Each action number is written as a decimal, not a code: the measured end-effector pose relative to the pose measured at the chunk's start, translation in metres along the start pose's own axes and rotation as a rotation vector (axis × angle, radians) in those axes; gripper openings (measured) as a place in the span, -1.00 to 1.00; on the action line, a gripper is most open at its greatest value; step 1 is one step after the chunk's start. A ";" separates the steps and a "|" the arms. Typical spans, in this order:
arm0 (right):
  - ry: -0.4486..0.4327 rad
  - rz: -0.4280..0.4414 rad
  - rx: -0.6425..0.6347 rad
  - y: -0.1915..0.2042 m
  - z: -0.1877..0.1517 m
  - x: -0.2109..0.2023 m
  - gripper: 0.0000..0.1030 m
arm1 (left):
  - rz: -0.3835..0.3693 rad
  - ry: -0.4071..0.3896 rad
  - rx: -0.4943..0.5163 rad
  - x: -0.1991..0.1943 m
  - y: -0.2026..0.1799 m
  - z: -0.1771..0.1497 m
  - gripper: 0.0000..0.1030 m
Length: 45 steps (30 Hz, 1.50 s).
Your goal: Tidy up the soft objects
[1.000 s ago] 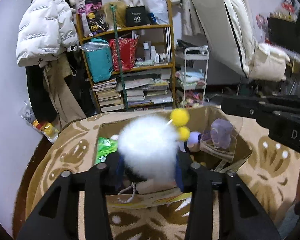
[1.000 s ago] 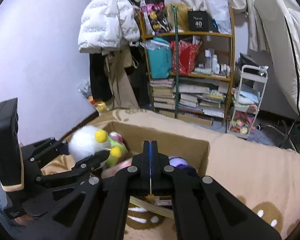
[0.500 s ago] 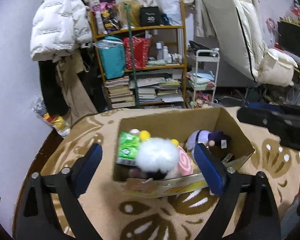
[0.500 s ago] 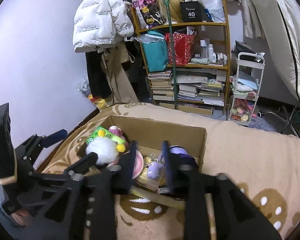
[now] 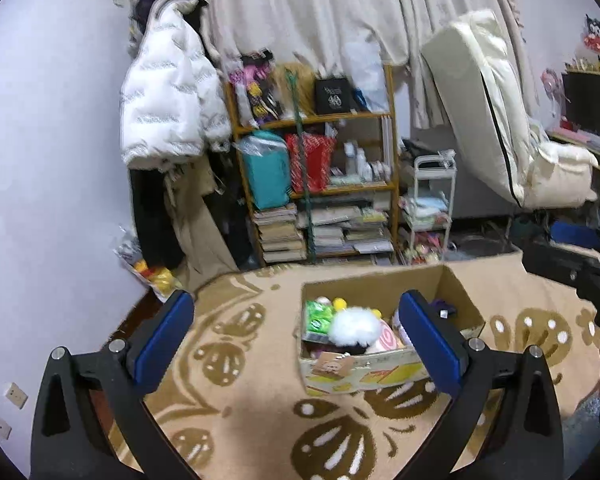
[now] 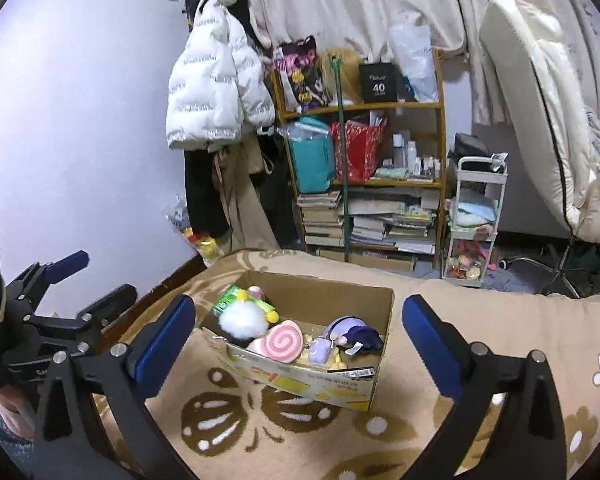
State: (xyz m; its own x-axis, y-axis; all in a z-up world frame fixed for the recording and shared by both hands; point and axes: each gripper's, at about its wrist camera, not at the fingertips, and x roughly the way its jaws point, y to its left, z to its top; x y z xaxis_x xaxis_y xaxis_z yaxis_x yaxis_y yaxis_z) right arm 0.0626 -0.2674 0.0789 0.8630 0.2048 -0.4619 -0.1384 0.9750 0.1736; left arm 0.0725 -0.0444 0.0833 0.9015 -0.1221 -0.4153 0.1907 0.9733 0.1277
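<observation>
Your left gripper (image 5: 296,322) and right gripper (image 6: 298,320): fingers just spread wide, nothing between. White fluffy plush (image 6: 242,319) rests at cardboard box's (image 6: 382,308) left end, clear of your retreat.

A black box (image 6: 378,82) on the top shelf of the bookshelf (image 6: 440,106), far beyond the open jaws, bears the number "40" in white. Smaller lettering above it and print on the cardboard box (image 6: 340,384) between the jaws stay illegible.
</observation>
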 end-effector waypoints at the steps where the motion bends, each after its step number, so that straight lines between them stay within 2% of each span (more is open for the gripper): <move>1: -0.007 -0.005 -0.002 0.003 -0.002 -0.007 1.00 | 0.019 -0.016 -0.011 -0.008 0.001 0.001 0.97; 2: -0.014 -0.009 -0.006 0.004 -0.003 -0.013 1.00 | 0.039 -0.038 -0.029 -0.018 0.004 0.001 0.97; 5: -0.040 -0.030 -0.024 0.010 -0.010 -0.030 1.00 | 0.014 -0.044 -0.059 -0.038 0.010 0.000 0.97; 7: -0.060 -0.040 -0.030 0.012 -0.013 -0.040 1.00 | 0.029 -0.056 -0.067 -0.048 0.011 -0.005 0.97; 10: -0.084 -0.057 -0.040 0.015 -0.022 -0.052 1.00 | 0.042 -0.062 -0.060 -0.058 0.010 -0.014 0.97; 15: -0.104 -0.093 -0.078 0.019 -0.036 -0.064 1.00 | 0.023 -0.065 -0.063 -0.070 0.010 -0.034 0.97; 19: -0.127 -0.092 -0.064 0.016 -0.046 -0.074 1.00 | 0.037 -0.066 -0.054 -0.076 0.013 -0.047 0.97; 28: -0.138 -0.106 -0.048 0.010 -0.058 -0.077 1.00 | 0.042 -0.041 -0.064 -0.069 0.020 -0.064 0.97; 45: -0.078 -0.146 -0.031 -0.006 -0.075 -0.056 1.00 | 0.045 -0.006 -0.056 -0.046 0.014 -0.075 0.97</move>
State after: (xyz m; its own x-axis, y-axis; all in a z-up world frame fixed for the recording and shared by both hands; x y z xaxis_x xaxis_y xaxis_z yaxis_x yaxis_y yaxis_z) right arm -0.0212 -0.2780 0.0387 0.9100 0.0541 -0.4111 -0.0221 0.9964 0.0821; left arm 0.0047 -0.0107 0.0369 0.9109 -0.0787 -0.4050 0.1276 0.9873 0.0952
